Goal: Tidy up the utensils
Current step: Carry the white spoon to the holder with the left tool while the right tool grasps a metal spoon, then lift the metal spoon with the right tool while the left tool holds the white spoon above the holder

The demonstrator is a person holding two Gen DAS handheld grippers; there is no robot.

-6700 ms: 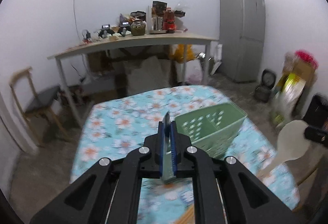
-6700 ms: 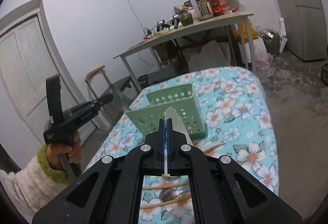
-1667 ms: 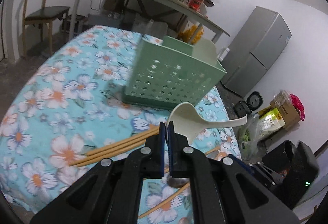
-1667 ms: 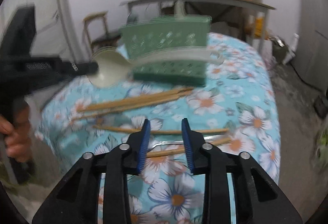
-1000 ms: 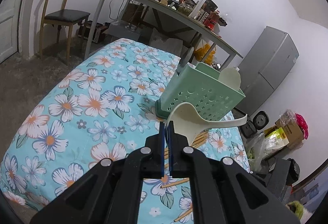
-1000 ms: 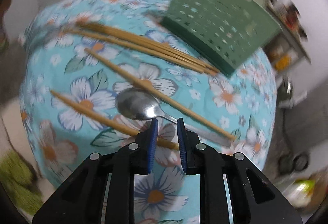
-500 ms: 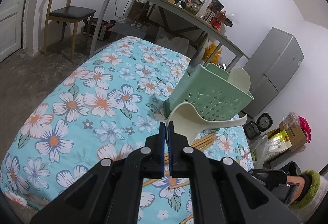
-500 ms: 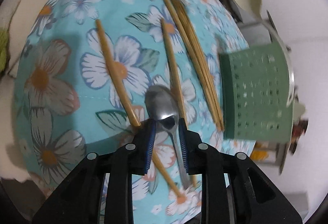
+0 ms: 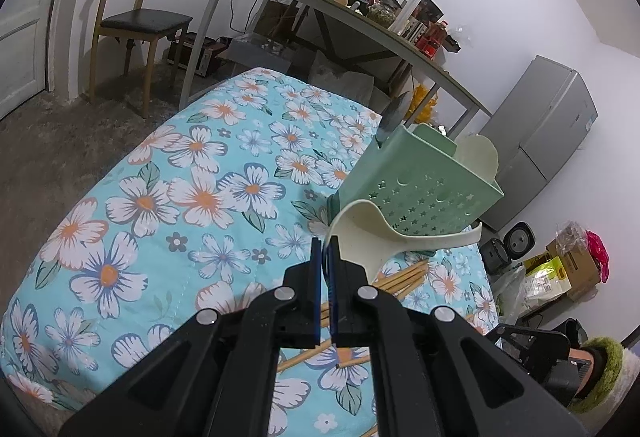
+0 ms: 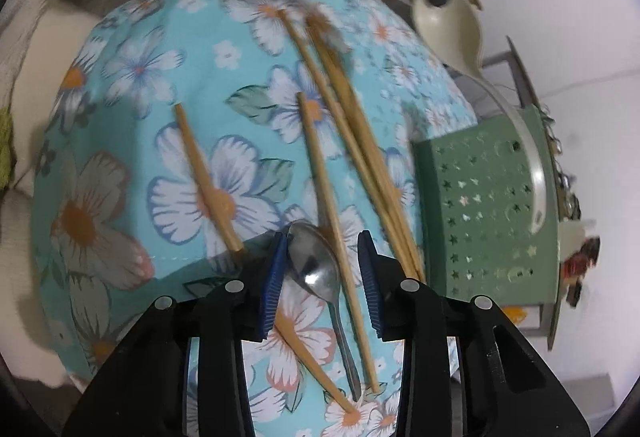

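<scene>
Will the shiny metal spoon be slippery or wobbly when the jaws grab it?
Probably a bit slippery: the metal spoon looks smooth and shiny. It should stay stiff, not bend. Its bowl is rounded, so it may twist between the right gripper jaws. It lies among chopsticks, so one might get nudged too.

Far half of table point(image 9: 168, 173) bare floral cloth, open passage there. Green basket point(image 9: 432, 189) stands at the right edge and blocks that side; cream ladle point(image 9: 368, 233), pinched in left gripper point(image 9: 325, 257), hangs across its front wall. Near end cluttered: chopsticks point(image 10: 352, 141) fan toward the basket, single sticks either side of metal spoon point(image 10: 316, 265). Right gripper point(image 10: 322, 261) jaws have just been opening, straddling spoon bowl and one chopstick, little room beside
</scene>
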